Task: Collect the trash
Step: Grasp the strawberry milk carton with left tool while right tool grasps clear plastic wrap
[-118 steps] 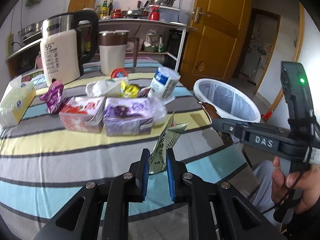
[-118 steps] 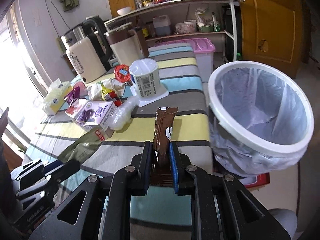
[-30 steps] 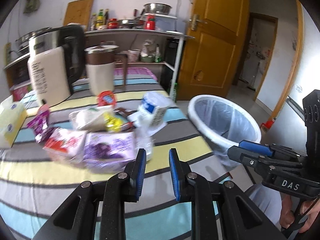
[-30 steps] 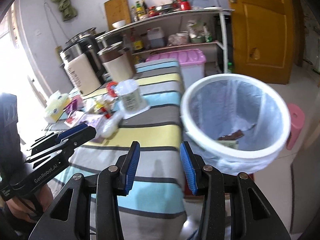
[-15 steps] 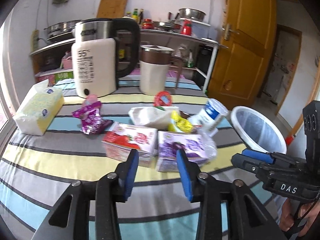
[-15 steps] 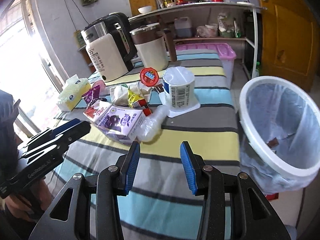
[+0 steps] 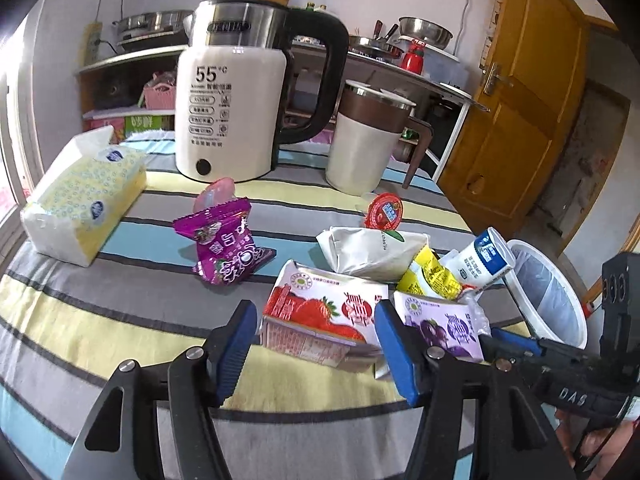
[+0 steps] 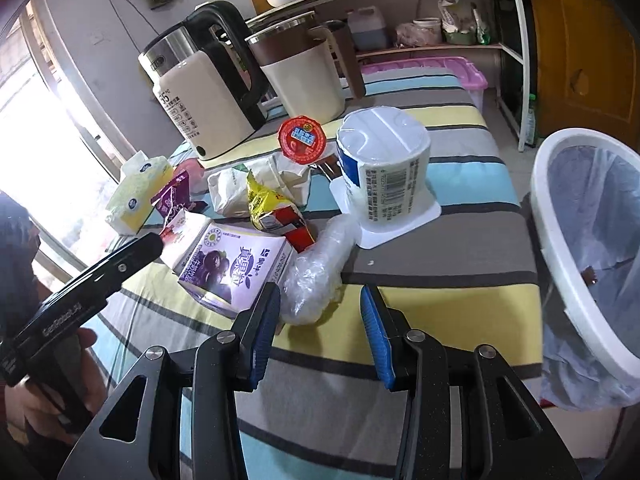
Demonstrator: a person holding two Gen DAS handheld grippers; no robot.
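My left gripper (image 7: 312, 344) is open and empty, its jaws either side of a red strawberry milk carton (image 7: 320, 316) lying on the striped table. A purple grape carton (image 7: 444, 328) lies to its right; it also shows in the right wrist view (image 8: 232, 268). My right gripper (image 8: 318, 332) is open and empty, just short of a crumpled clear plastic wrap (image 8: 316, 276). Other trash lies behind: a purple snack bag (image 7: 224, 244), a white pouch (image 7: 368, 252), a yellow wrapper (image 8: 264, 204), a red jelly cup (image 8: 302, 138) and an upturned yogurt tub (image 8: 384, 172). The white bin (image 8: 568, 248) stands right of the table.
A white kettle (image 7: 232, 108) and a brown-topped jug (image 7: 368, 144) stand at the table's back. A tissue pack (image 7: 80, 208) lies at the left. Shelves with kitchenware and a wooden door (image 7: 520, 120) are behind. A brown wrapper shows inside the bin (image 8: 590, 274).
Both grippers let go of their wrappers into the bin, then swung back over the table. In the last half second the left closed in on the red carton, the right on the plastic wrap.
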